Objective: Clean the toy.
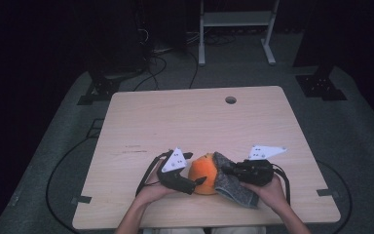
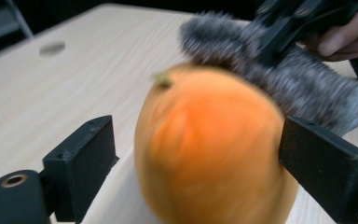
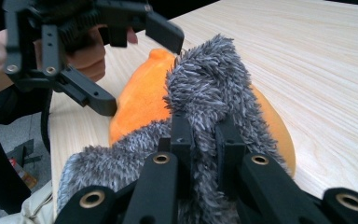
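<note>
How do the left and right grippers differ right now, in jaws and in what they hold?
The left gripper has its jaws spread wide on either side of the orange fruit, with gaps showing, so it grips nothing; the right gripper has its jaws shut on the grey fuzzy cloth. The left sits at the fruit's left side; the right sits at its right, holding the cloth against the fruit. Both are black and hand-held, low over the table.

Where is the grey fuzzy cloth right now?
In the high view the grey fuzzy cloth lies near the table's front edge, draped over the orange fruit's right side, pinched in the right gripper.
</note>
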The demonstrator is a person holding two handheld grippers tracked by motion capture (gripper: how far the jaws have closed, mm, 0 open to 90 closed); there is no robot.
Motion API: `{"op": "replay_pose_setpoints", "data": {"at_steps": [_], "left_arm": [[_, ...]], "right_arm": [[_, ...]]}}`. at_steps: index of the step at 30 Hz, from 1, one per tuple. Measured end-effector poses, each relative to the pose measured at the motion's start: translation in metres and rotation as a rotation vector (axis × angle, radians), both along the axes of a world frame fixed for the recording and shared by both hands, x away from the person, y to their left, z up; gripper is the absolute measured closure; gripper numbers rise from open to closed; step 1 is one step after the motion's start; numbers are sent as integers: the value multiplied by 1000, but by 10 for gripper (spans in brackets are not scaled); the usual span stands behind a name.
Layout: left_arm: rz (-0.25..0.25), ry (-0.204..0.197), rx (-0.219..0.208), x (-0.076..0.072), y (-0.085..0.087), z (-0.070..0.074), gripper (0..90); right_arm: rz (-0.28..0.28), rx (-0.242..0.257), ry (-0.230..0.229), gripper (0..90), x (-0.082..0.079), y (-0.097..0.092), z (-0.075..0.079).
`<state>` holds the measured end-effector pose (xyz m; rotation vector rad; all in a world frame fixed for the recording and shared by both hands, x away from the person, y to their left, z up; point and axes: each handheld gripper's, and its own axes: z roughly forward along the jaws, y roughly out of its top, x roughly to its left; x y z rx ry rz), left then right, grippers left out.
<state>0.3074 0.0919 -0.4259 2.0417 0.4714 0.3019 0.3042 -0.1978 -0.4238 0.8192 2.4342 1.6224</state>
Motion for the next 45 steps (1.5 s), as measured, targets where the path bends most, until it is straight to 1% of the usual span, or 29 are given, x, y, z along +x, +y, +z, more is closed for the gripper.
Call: {"op": "replay_pose_setpoints", "data": {"at_steps": [1, 2, 3, 4, 5, 8, 10, 11, 14, 16, 19, 21, 22, 25, 26, 27, 28, 29, 30, 31, 32, 33, 34, 36, 37, 39, 41, 43, 45], "left_arm": [[-3, 30, -3, 1, -1, -4, 111], [-22, 50, -20, 1, -2, -6, 171], [-35, 37, -38, 0, -2, -8, 254], [-26, -9, -26, -3, -4, -8, 316], [-20, -19, -18, -4, -5, -7, 384], [10, -46, -22, -6, -9, -1, 427], [1, -55, -25, -7, -13, 0, 431], [-1, -58, -23, -8, -15, 0, 431], [0, -67, 2, -8, -15, -1, 432], [5, -60, -6, -7, -12, -4, 434], [2, -60, -6, -7, -10, -5, 434], [4, -54, -11, -6, -10, -5, 417], [6, -35, -19, -4, -10, -4, 377], [22, 91, -113, 1, -11, 1, 189], [26, 101, -107, 1, -13, 1, 179], [32, 96, -78, 0, -16, 0, 182], [29, 78, -49, -2, -18, -3, 204], [27, 65, -54, -3, -16, -4, 257], [30, 49, -53, -3, -15, -5, 312], [36, 18, -57, -5, -14, -4, 361], [33, -19, -64, -6, -15, -2, 410], [25, -55, -65, -8, -16, 0, 434], [17, -134, -49, -11, -19, 4, 446], [9, -244, -29, -16, -23, 6, 453], [-4, -250, -30, -16, -24, 5, 451], [-28, -215, -5, -13, -24, -2, 432], [-33, -171, -23, -11, -21, -8, 386], [-26, -136, -26, -9, -18, -6, 341], [-4, -85, -43, -6, -14, -5, 242]], "right_arm": [[-2, -3, -2, 802, 0, -1, 0], [-6, -9, -4, 802, 0, -2, 0], [-12, -23, -8, 801, 0, -3, 0], [-19, -30, -9, 802, 0, -4, 0], [-26, -29, -9, 802, -1, -6, 2], [-17, -15, -53, 802, -7, -7, 12], [60, 45, -98, 802, -15, 3, 22], [60, 45, -98, 802, -15, 3, 22], [82, -15, -129, 801, -17, 17, 18], [56, -21, -114, 802, -12, 14, 14], [-32, -30, -74, 802, -3, -3, 10], [-39, -18, -40, 801, 1, -9, 6], [-37, -13, -29, 801, 1, -10, 4], [-34, -18, -25, 802, -2, -4, 1], [-17, -7, -14, 803, -3, -2, 0], [3, -5, -10, 803, -4, 2, -1], [15, -11, -13, 804, -6, 5, -1], [28, -34, -33, 803, -9, 8, 1], [25, -39, -39, 803, -9, 8, 2], [22, -26, -42, 803, -9, 6, 3], [11, -7, -41, 803, -8, 3, 7], [1, -3, -58, 803, -8, 3, 10], [-2, 2, -73, 803, -10, 3, 13], [-4, 10, -111, 803, -13, 3, 21], [-1, 16, -123, 803, -14, 4, 25], [13, -6, -129, 803, -14, 8, 24], [16, -52, -120, 803, -12, 13, 16], [19, -46, -100, 803, -9, 13, 11], [-2, -47, -80, 802, -4, 8, 8]]}}
